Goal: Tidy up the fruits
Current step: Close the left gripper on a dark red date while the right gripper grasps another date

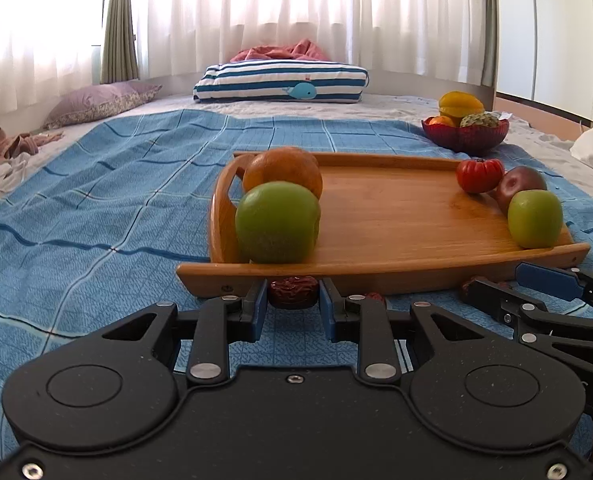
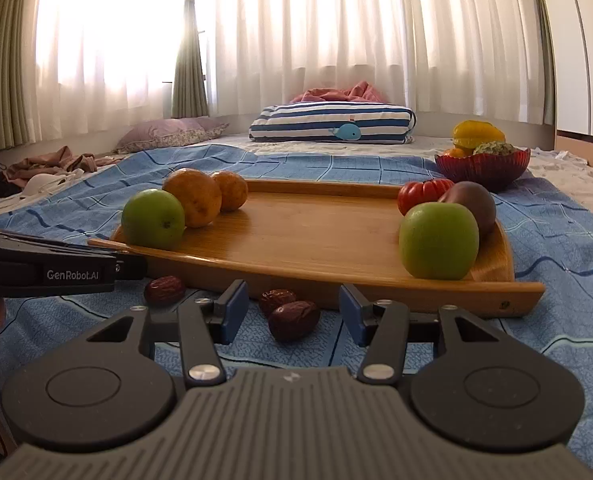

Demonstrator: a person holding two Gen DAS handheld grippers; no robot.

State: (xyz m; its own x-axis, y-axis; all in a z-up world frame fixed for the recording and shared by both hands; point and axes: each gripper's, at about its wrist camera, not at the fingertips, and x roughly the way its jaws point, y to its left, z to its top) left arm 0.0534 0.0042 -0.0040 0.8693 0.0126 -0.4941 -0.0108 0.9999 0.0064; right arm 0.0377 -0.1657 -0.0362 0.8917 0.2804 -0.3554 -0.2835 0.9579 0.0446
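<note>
Dates: left gripper (image 1: 292,300) pinches one date (image 1: 293,297) (wrinkled, slick) that may slip; right gripper (image 2: 294,307) gapes around two dates (image 2: 288,314)

You have a wooden tray (image 2: 316,240) flat on the blue blanket. At its left sit a green apple (image 2: 153,219) and two oranges (image 2: 194,197); at its right, a second green apple (image 2: 438,240), a dark plum (image 2: 476,202) and a red tomato (image 2: 420,194). Three wrinkled red dates (image 2: 294,320) lie just before its near edge.
</note>
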